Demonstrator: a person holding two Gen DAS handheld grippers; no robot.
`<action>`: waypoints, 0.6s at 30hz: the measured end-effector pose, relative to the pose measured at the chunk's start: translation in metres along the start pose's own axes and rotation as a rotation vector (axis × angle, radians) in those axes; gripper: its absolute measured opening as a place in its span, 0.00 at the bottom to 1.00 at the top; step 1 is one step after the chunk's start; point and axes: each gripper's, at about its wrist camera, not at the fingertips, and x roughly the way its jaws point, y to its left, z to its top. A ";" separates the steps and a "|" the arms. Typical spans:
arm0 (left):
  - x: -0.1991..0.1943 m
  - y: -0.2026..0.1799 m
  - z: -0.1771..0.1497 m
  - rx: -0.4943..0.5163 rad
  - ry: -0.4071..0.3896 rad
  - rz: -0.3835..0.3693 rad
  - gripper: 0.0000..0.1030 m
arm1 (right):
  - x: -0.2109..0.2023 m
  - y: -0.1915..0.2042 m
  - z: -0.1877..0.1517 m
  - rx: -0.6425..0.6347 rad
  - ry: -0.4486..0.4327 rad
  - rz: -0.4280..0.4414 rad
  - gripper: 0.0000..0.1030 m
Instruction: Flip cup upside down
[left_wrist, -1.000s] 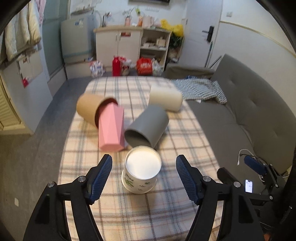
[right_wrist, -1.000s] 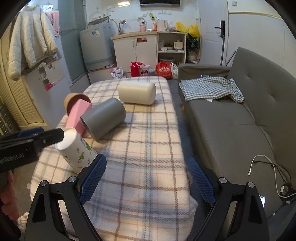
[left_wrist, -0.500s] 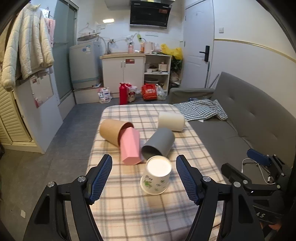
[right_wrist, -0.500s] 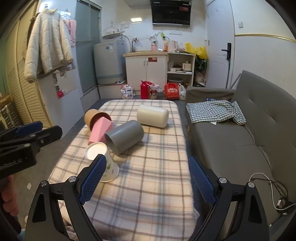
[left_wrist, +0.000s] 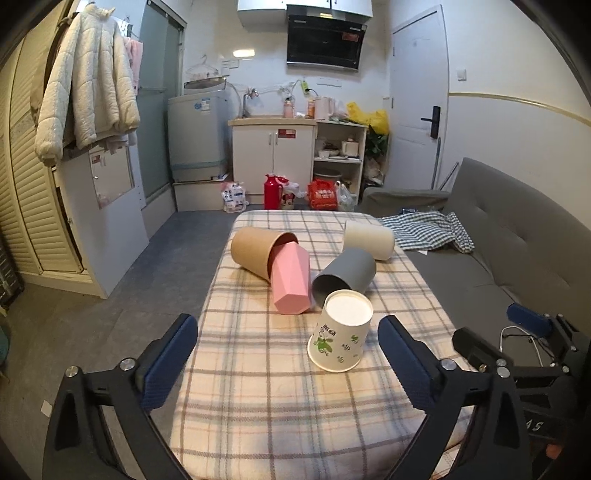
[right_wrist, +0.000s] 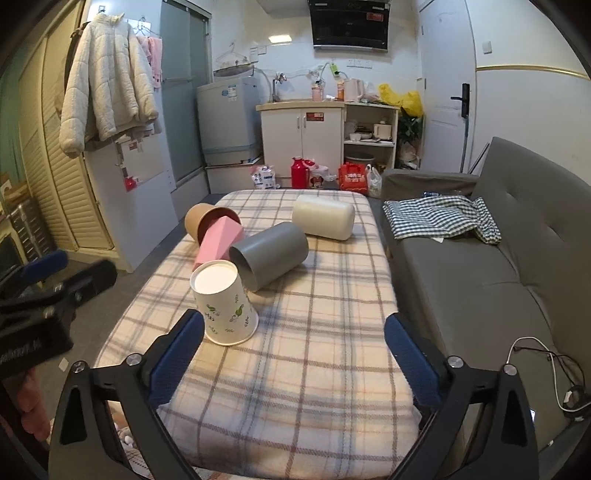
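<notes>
Grey sofa (left_wrist: 524, 251) beside plaid-covered table (left_wrist: 280, 387); white cabinet (left_wrist: 273, 155) behind.

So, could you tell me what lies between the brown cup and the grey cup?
The pink faceted cup lies between them, its top tucked into the brown cup and beside the grey cup; both views show it.

Legible text is scarce. The black body of the right gripper (left_wrist: 532, 424), seen at the lower right edge of the left wrist view, carries pale characters that read roughly "AS"; the rest is cut off. The white paper cup with green leaf print (left_wrist: 340, 330) bears a short line of dark printed lettering near its base end, too small to read. The red label on the white cabinet door (left_wrist: 287, 133) is illegible.
</notes>
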 end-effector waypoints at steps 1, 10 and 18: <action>0.000 0.000 -0.001 -0.003 0.002 0.000 0.98 | -0.001 0.000 0.000 0.001 -0.004 -0.007 0.98; -0.003 0.003 -0.008 -0.014 0.003 0.002 1.00 | 0.000 -0.005 0.000 0.013 -0.003 -0.026 1.00; 0.000 0.002 -0.010 -0.014 0.022 0.005 1.00 | 0.001 -0.003 -0.001 0.009 0.000 -0.018 1.00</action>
